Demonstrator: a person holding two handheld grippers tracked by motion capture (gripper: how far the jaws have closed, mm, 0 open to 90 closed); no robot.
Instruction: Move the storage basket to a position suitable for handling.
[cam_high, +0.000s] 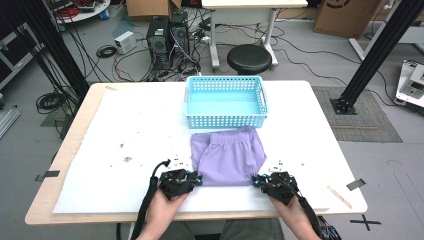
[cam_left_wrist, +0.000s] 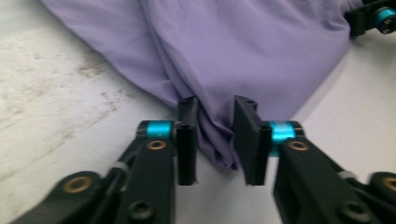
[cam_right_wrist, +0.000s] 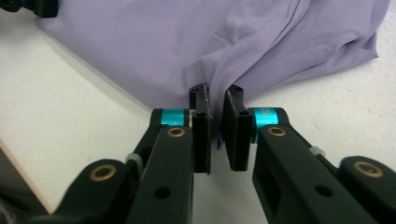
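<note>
Purple shorts (cam_high: 227, 155) lie flat on the white-covered table, waistband toward the basket. My left gripper (cam_high: 199, 181) sits at their near left corner and my right gripper (cam_high: 255, 181) at their near right corner. In the left gripper view, a bunched fold of the shorts (cam_left_wrist: 243, 46) fills the gap between the pads of my left gripper (cam_left_wrist: 215, 135). In the right gripper view, my right gripper (cam_right_wrist: 217, 126) has its pads nearly together, pinching the shorts' (cam_right_wrist: 187, 42) corner. Both corners rest on the table.
A light blue plastic basket (cam_high: 225, 120) stands just beyond the shorts. The white sheet (cam_high: 125, 130) carries small dark specks at the left. The table's near edge (cam_right_wrist: 18, 163) runs close behind my right gripper. A black stool (cam_high: 249, 59) and computer towers (cam_high: 167, 37) stand past the table.
</note>
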